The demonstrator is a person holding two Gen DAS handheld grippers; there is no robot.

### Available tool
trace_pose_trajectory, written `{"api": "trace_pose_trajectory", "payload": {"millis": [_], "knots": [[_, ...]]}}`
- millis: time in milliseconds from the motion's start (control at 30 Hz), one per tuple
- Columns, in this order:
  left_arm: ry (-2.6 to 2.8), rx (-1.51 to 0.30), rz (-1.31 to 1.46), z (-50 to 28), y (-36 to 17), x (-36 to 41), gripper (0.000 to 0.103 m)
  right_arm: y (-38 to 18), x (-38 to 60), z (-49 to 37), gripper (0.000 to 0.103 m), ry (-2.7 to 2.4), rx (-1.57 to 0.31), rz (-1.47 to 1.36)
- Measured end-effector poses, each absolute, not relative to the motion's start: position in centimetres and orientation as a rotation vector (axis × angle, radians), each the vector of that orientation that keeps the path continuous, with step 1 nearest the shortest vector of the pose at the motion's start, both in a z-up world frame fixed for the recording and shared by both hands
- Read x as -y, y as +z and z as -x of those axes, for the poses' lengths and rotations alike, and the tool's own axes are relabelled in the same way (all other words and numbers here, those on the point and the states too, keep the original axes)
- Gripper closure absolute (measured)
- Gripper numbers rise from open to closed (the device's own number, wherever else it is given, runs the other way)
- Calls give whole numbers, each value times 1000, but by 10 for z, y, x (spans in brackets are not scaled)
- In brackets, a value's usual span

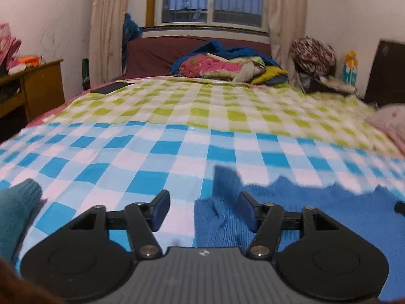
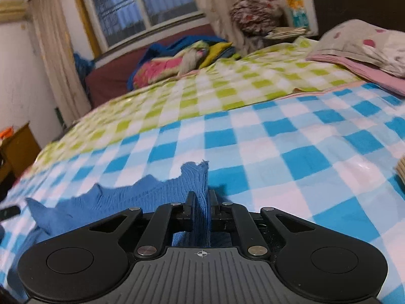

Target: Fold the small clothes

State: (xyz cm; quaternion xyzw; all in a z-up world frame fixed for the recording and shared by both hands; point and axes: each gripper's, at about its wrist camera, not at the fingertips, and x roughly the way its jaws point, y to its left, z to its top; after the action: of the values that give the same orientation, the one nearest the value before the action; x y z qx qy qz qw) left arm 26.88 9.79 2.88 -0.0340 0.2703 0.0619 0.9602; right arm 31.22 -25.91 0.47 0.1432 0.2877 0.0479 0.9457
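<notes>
A blue knit garment (image 1: 316, 207) lies on the blue-checked bed cover (image 1: 126, 157), its wavy edge facing away. My left gripper (image 1: 203, 210) is open, low over the garment's left edge; its right finger sits over the cloth, its left finger over bare cover. In the right wrist view the same blue garment (image 2: 114, 202) spreads to the left. My right gripper (image 2: 201, 202) is shut on a raised fold of the garment at its right corner.
A teal knit piece (image 1: 15, 207) lies at the left. A pile of bedding (image 1: 227, 65) sits at the far end under the window. A pillow (image 2: 367, 43) lies at the right. A wooden desk (image 1: 33, 86) stands left of the bed.
</notes>
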Motion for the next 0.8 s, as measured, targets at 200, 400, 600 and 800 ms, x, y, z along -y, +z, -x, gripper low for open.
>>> {"api": "trace_pose_trajectory", "payload": {"millis": [200, 400, 600, 800], "knots": [[164, -695, 56, -273, -2, -106, 36, -9, 257, -316, 95, 57, -661, -289], [166, -679, 60, -247, -6, -108, 36, -1, 257, -314, 87, 12, -657, -246], [191, -683, 111, -231, -6, -117, 35, 18, 241, -302, 82, -53, -580, -148], [180, -674, 165, -212, -4, -122, 35, 38, 184, -296, 82, 188, -580, -125]]}}
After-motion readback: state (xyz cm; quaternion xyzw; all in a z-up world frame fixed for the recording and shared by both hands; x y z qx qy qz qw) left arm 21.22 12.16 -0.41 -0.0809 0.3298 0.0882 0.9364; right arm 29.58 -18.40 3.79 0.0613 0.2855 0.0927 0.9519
